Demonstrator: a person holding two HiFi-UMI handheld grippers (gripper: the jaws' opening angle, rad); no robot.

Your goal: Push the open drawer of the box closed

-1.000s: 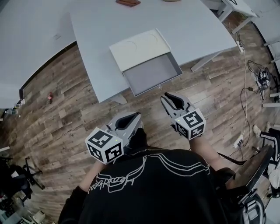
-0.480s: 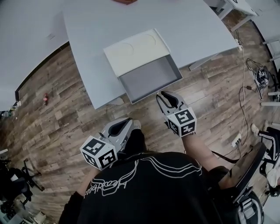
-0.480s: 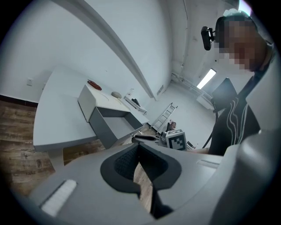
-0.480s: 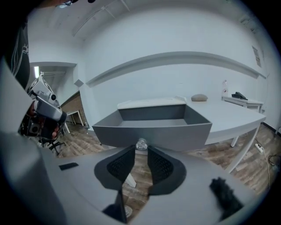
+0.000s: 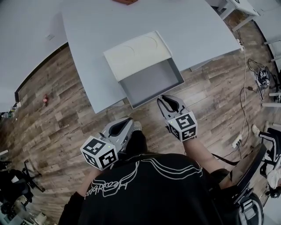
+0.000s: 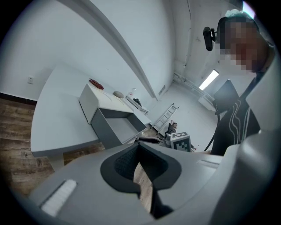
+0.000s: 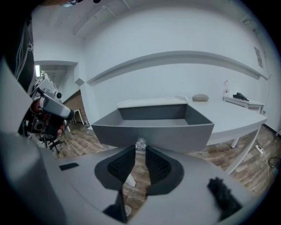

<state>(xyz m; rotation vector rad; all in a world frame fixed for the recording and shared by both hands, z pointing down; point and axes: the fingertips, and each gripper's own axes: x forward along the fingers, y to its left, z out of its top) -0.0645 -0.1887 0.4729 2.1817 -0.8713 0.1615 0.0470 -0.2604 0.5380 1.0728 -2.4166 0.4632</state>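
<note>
A white box (image 5: 136,52) is seen lying on the white bench (image 5: 197,26), near the edge that faces the person. Its grey drawer (image 5: 151,81) is pulled out toward that edge and left wide open, with nothing seen inside it. A small knob (image 7: 140,143) is fixed at the middle of the drawer's front panel.

The right claw (image 5: 166,100) is held just in front of that panel, above the wooden floor (image 5: 57,110), and is pointed at the drawer. Its jaws are held only narrowly apart, and nothing is clamped between them. The knob is seen right at their tips; whether it is touched cannot be told.

The left claw (image 5: 128,119) is kept lower and further back, close to the person's black shirt (image 5: 149,193) and well apart from the drawer. Its jaws are brought together at the tips, with nothing between them.

A reddish-brown object (image 5: 125,1) is cut off by the top edge of the head view, on the far part of the bench, well apart from the box.
</note>
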